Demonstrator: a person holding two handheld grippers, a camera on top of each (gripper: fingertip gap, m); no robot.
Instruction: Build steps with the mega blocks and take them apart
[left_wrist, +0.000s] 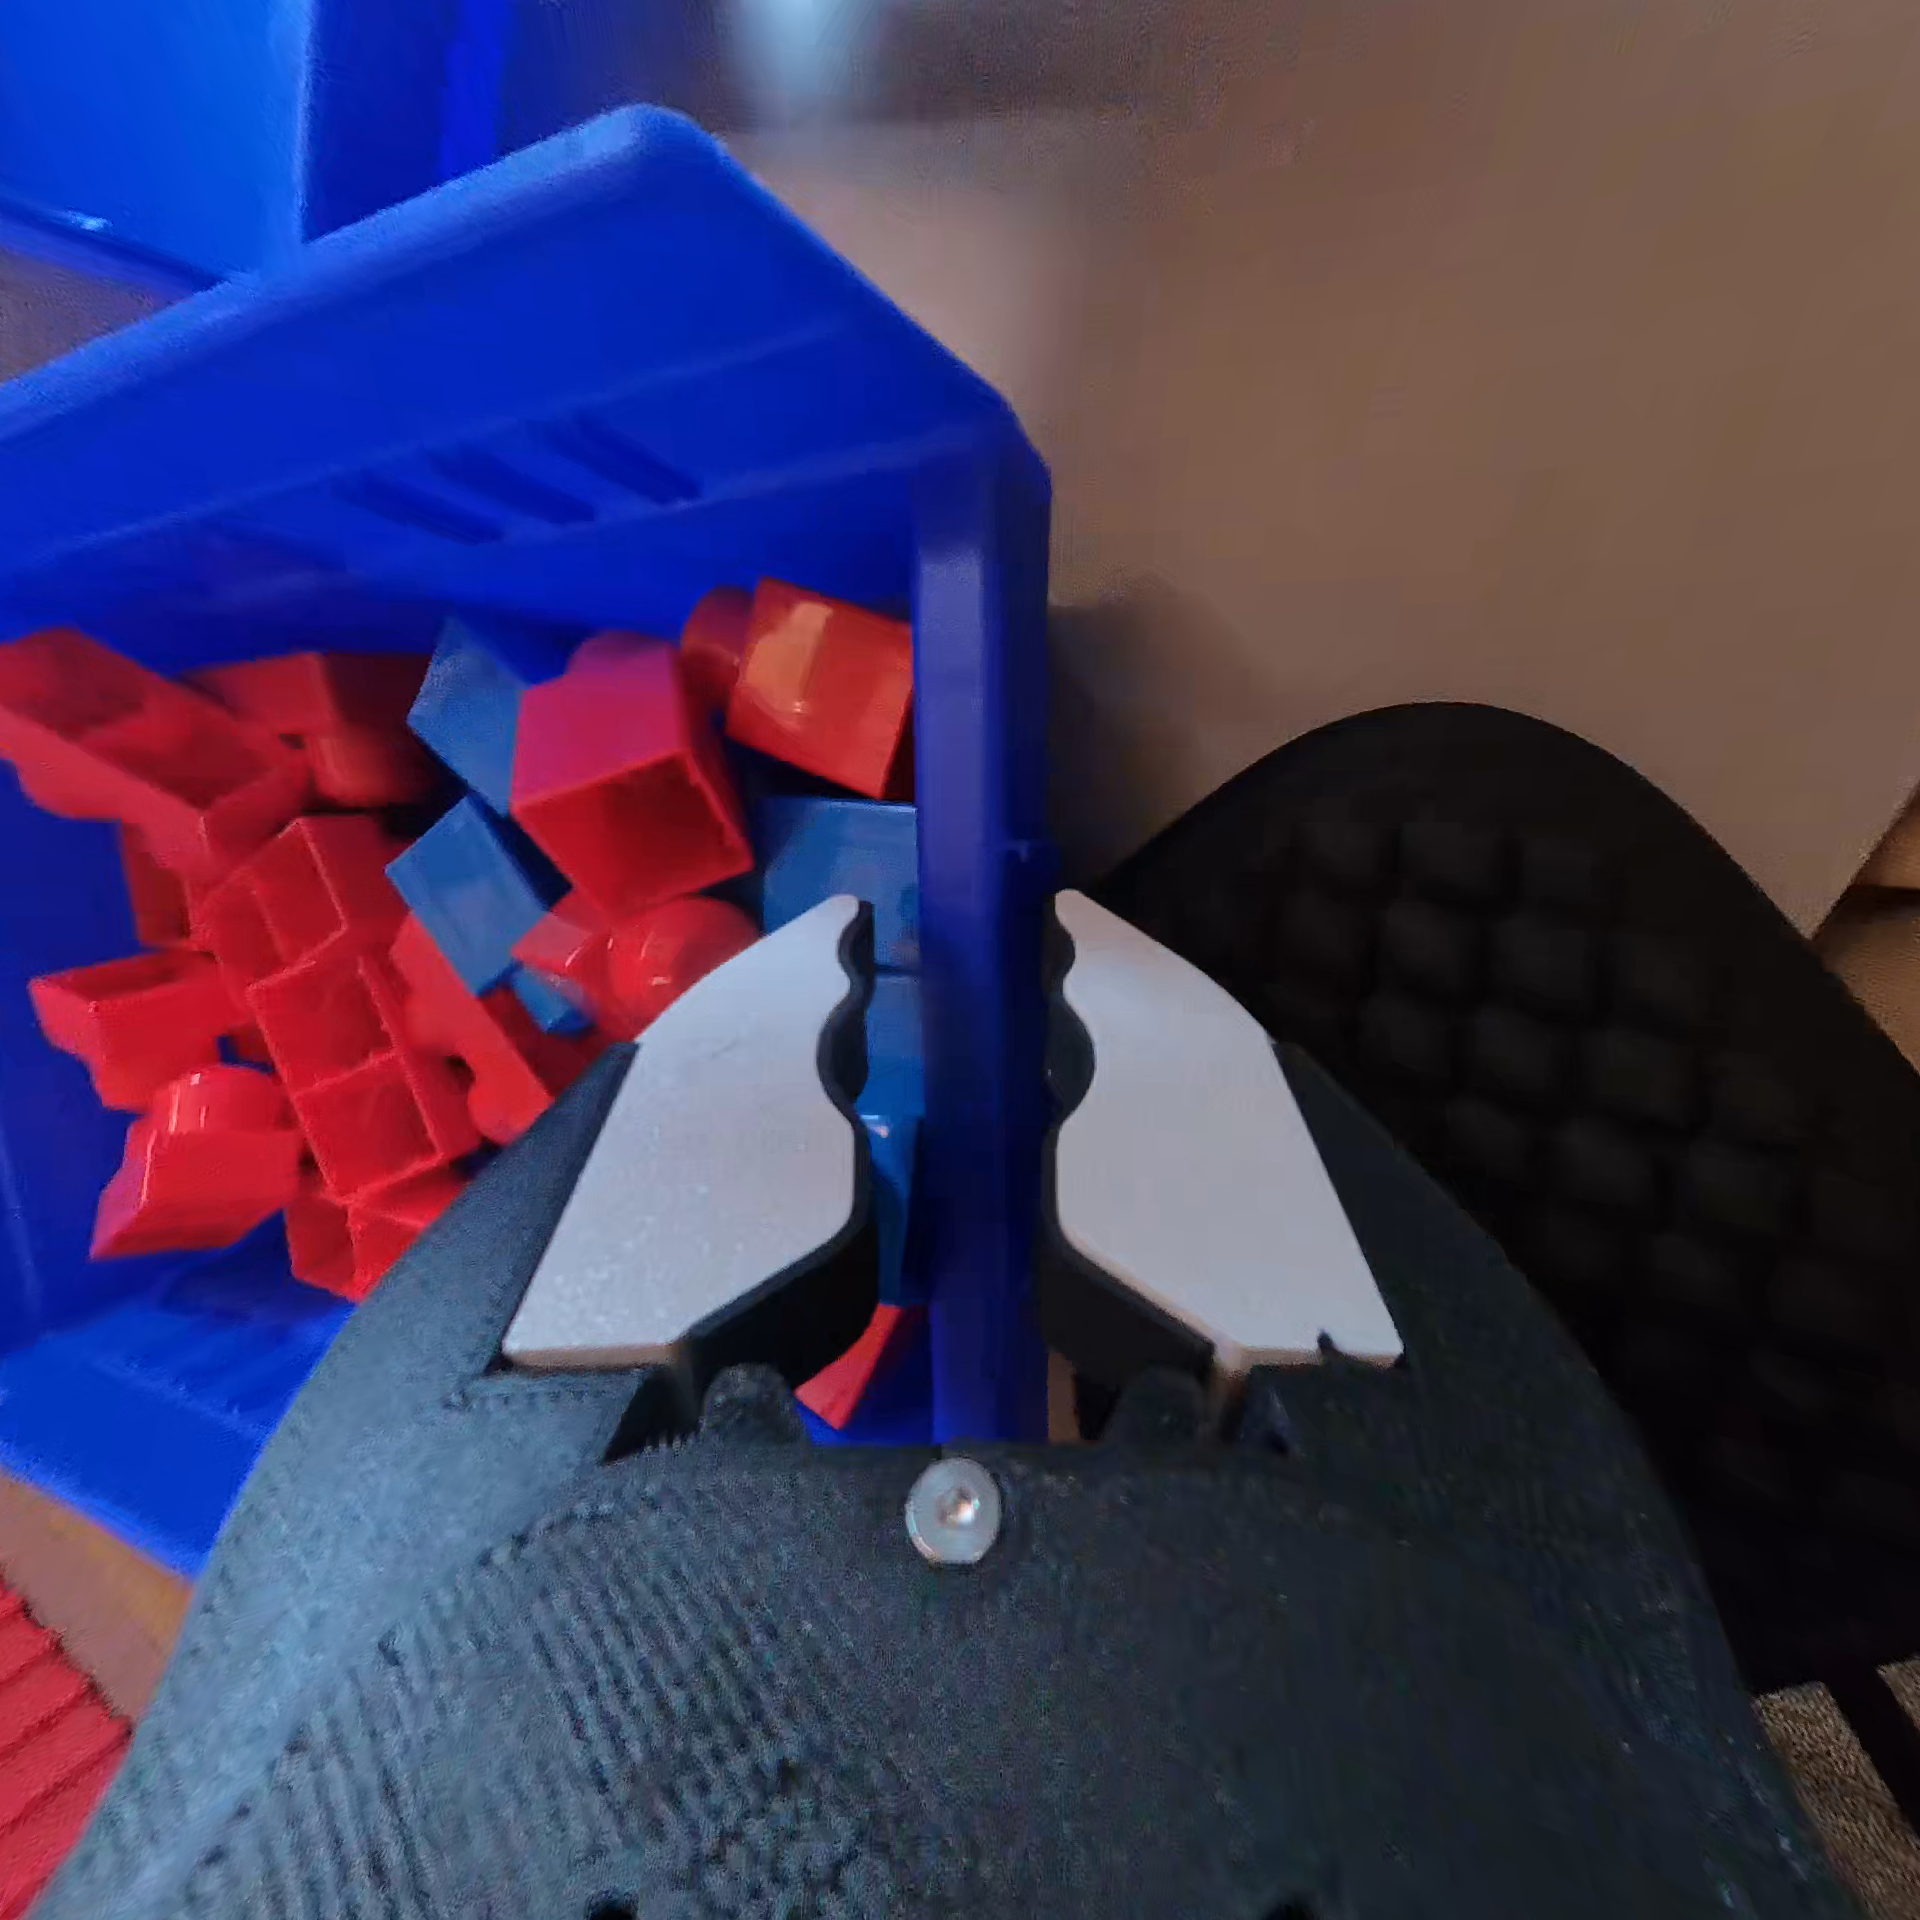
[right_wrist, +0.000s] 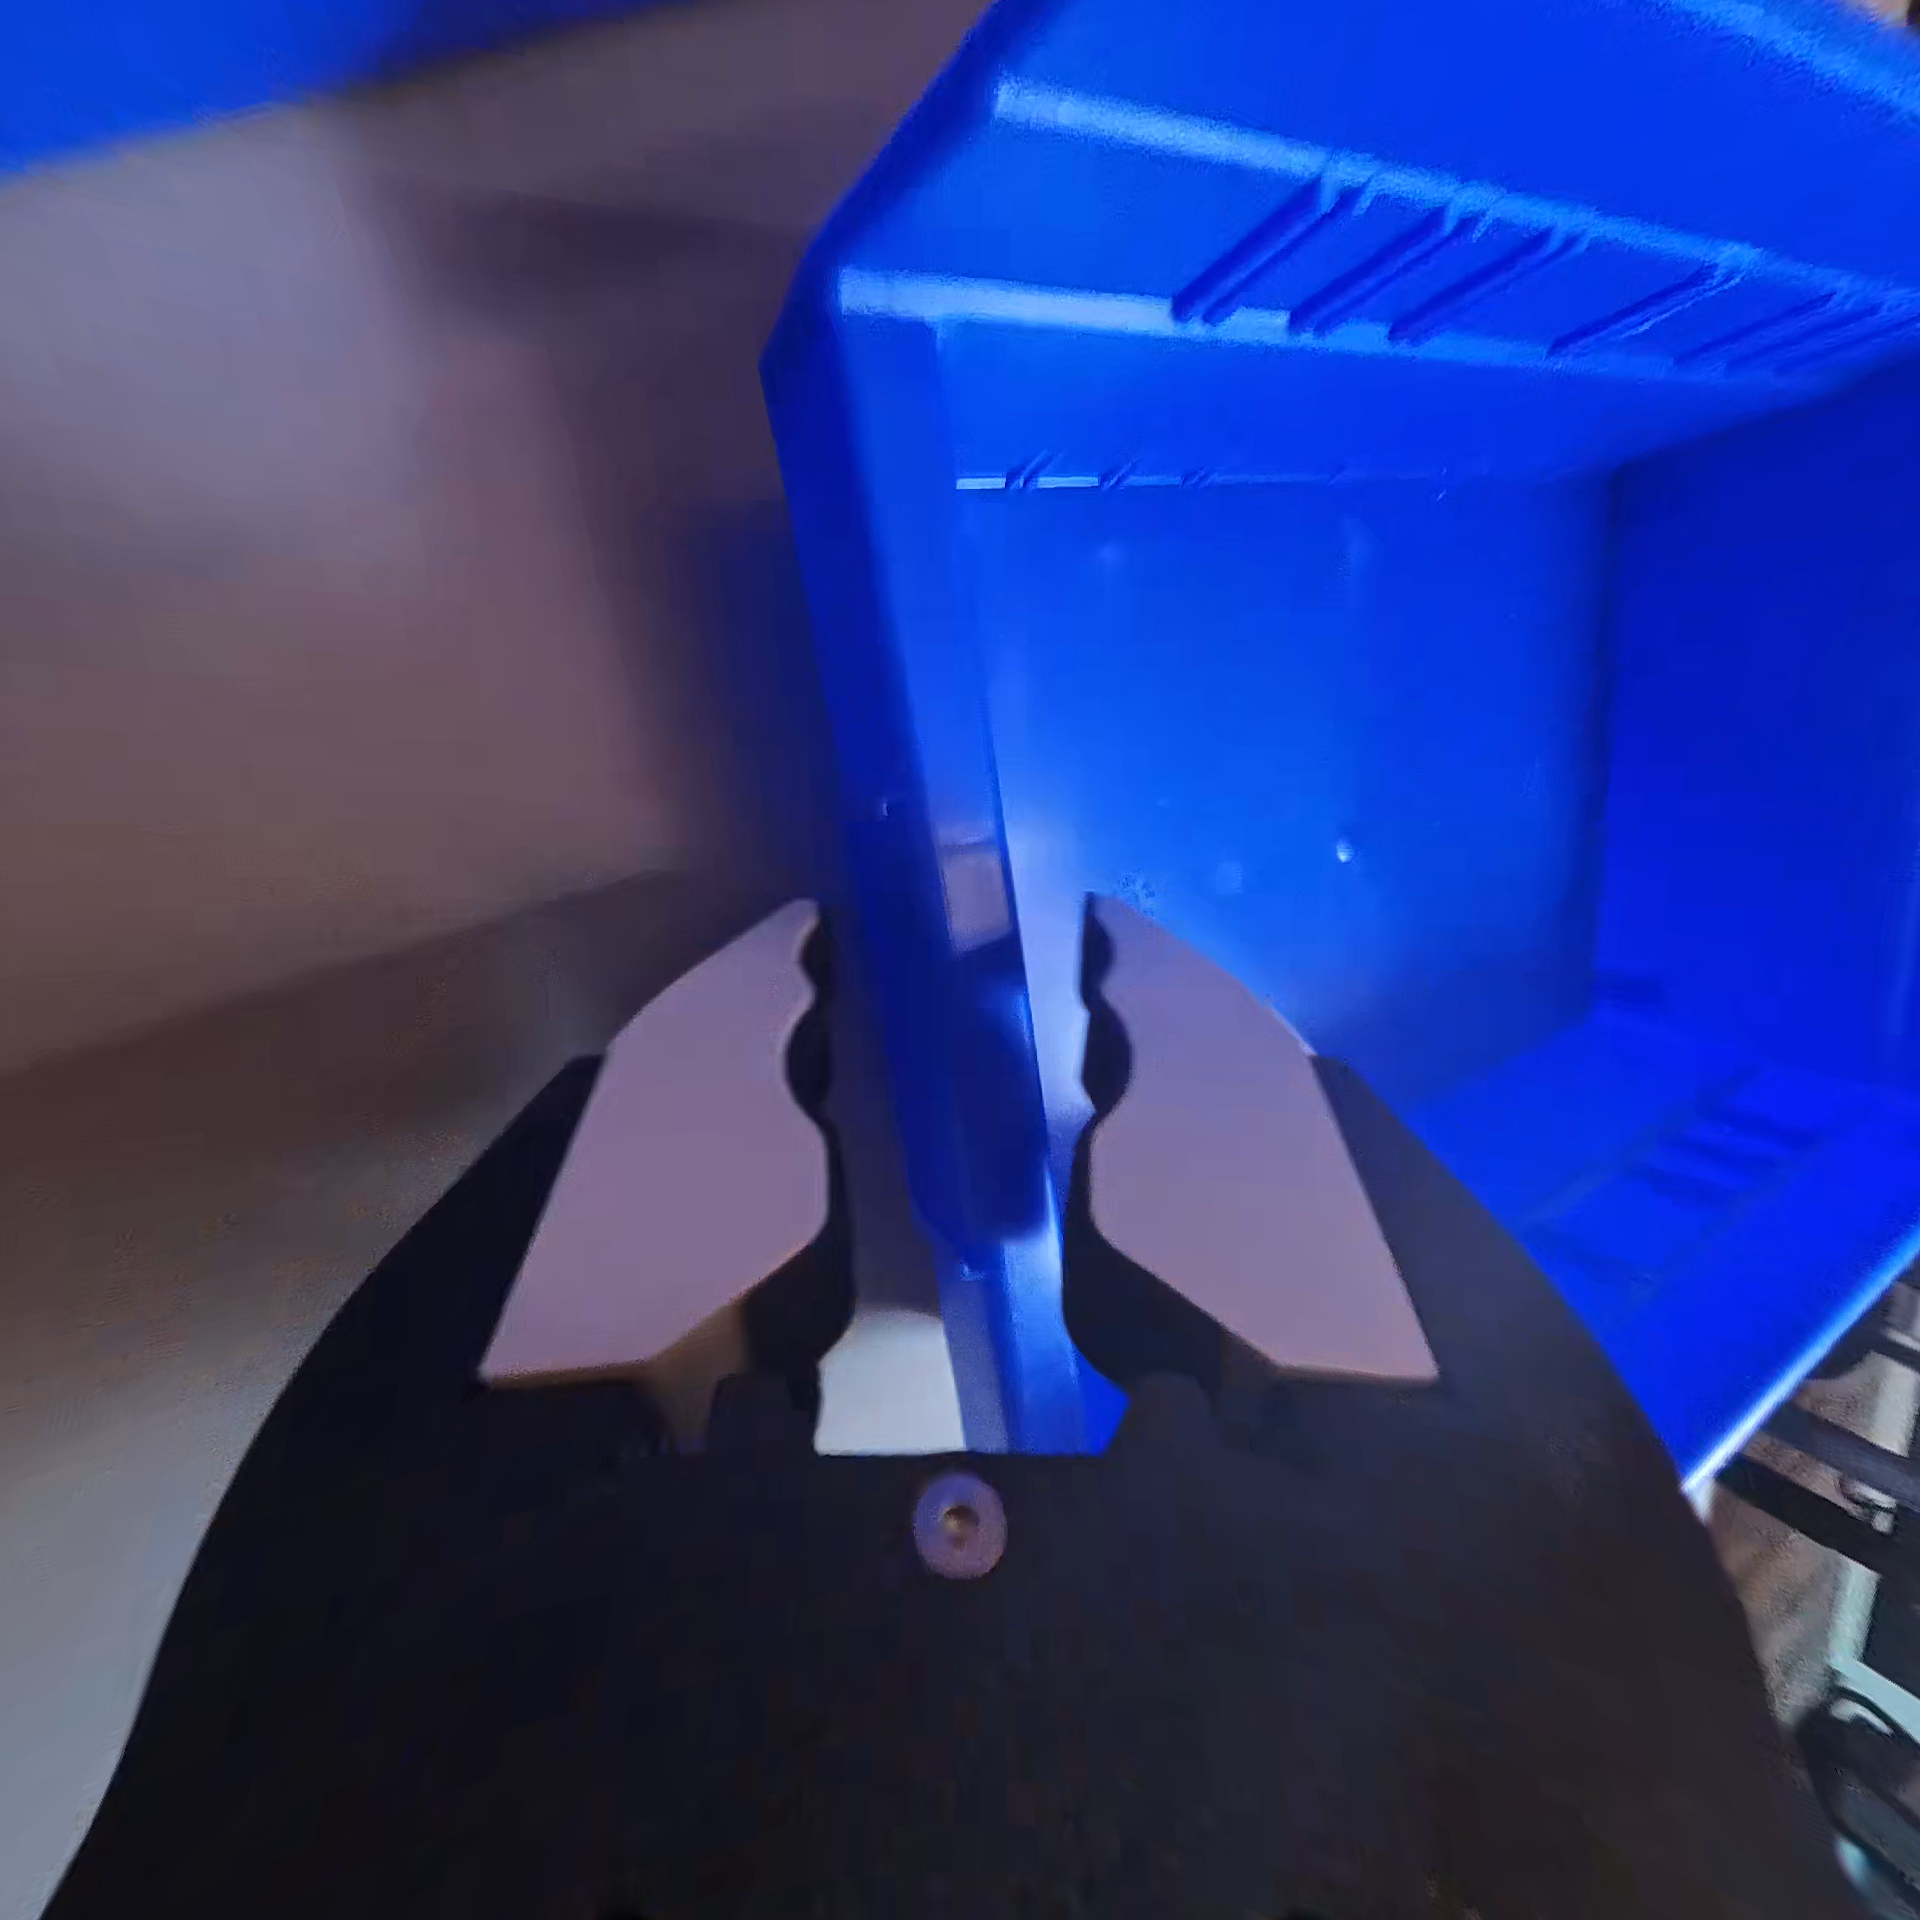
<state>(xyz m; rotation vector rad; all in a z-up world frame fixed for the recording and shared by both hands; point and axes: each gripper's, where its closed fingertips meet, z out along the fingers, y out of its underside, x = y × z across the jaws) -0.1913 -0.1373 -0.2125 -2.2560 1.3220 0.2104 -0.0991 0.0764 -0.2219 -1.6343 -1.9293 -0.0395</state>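
Each gripper pinches a side wall of a blue bin.

The left gripper (left_wrist: 961, 935) has its jaws pinching the wall of a blue bin (left_wrist: 582, 343) that holds a jumbled heap of mega blocks (left_wrist: 436, 883), mostly red with about four blue. The right gripper (right_wrist: 951, 935) pinches the wall of a second bin (right_wrist: 1299, 727), showing no blocks, its view blurred.

Red and blue mega blocks (left_wrist: 436, 935) lie jumbled inside a tilted blue bin (left_wrist: 520, 416).
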